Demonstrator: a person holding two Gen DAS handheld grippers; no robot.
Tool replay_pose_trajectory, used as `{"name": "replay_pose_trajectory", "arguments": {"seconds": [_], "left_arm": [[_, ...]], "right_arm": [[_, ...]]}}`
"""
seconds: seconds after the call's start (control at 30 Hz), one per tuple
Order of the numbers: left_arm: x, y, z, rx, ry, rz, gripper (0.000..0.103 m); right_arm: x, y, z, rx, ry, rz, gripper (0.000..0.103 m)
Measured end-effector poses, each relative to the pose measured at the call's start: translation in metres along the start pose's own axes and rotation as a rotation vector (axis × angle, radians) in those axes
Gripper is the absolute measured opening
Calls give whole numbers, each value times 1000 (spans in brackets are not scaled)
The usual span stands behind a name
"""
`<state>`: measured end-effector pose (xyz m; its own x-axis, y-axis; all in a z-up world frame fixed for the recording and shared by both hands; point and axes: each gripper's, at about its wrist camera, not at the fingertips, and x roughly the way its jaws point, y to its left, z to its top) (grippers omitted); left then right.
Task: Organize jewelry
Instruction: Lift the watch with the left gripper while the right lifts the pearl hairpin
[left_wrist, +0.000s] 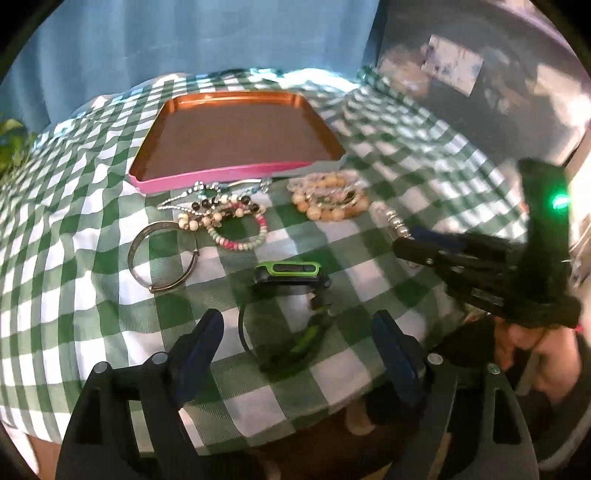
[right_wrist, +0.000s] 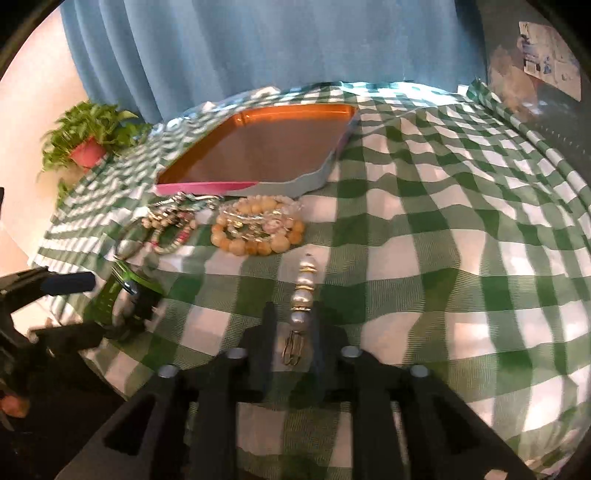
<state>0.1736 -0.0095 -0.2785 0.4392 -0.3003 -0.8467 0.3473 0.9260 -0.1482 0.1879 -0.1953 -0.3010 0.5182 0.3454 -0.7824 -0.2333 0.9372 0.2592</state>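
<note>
Green-checked tablecloth (left_wrist: 92, 240), blue curtain behind, jewelry in front of an orange tray (left_wrist: 236, 133).
Left wrist view: left gripper (left_wrist: 295, 332) spread wide around green-black watch (left_wrist: 291, 273); bangle (left_wrist: 164, 254), bead bracelets (left_wrist: 328, 199) beyond; table edge near. Right wrist view: right gripper (right_wrist: 293, 325) narrowed on pearl strand (right_wrist: 304, 291), grip unclear; bare cloth on its right, potted plant (right_wrist: 88, 140) far left.

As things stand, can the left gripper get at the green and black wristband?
Probably yes. The left gripper is open, the wristband lies on the cloth directly between its fingers, and nothing sits between them; the right gripper is off to the side.
</note>
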Motion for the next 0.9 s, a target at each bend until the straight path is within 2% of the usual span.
{"name": "replay_pose_trajectory", "arguments": {"seconds": [0.03,0.07,0.13,0.17,0.2,0.23,0.33,0.37,0.43,0.47,0.6,0.67,0.8,0.9], "left_arm": [[9,1,2,-11,20,15,82],[15,2,4,-23,34,14,82],[26,8,7,-66,54,26,82],[25,8,7,-65,36,25,78],[25,9,10,-67,27,25,61],[26,11,11,-78,39,16,57],[27,18,12,-115,32,16,56],[27,17,12,-108,31,21,56],[28,13,12,-73,28,47,56],[28,11,11,-60,25,61,56],[32,-1,7,8,-2,126,56],[32,-3,6,17,-16,135,56],[29,4,9,-47,15,86,52],[26,1,10,-49,44,146,52]], "right_arm": [[0,1,-1,-3,-10,21,37],[1,4,-1,-12,-16,29,42],[3,13,-2,-50,-21,38,61],[5,19,-2,-72,-19,28,63],[6,23,-2,-89,-18,12,65],[7,27,-3,-109,-20,-11,65],[8,29,-4,-130,-28,-37,64],[7,27,-4,-123,-31,-39,62],[6,21,-2,-99,-44,-54,42],[6,18,-2,-95,-48,-67,38],[5,7,1,-67,-63,-93,10],[6,4,2,-51,-64,-78,10],[3,3,2,-55,-66,-97,9],[-7,1,5,-35,-87,-89,9]]}}
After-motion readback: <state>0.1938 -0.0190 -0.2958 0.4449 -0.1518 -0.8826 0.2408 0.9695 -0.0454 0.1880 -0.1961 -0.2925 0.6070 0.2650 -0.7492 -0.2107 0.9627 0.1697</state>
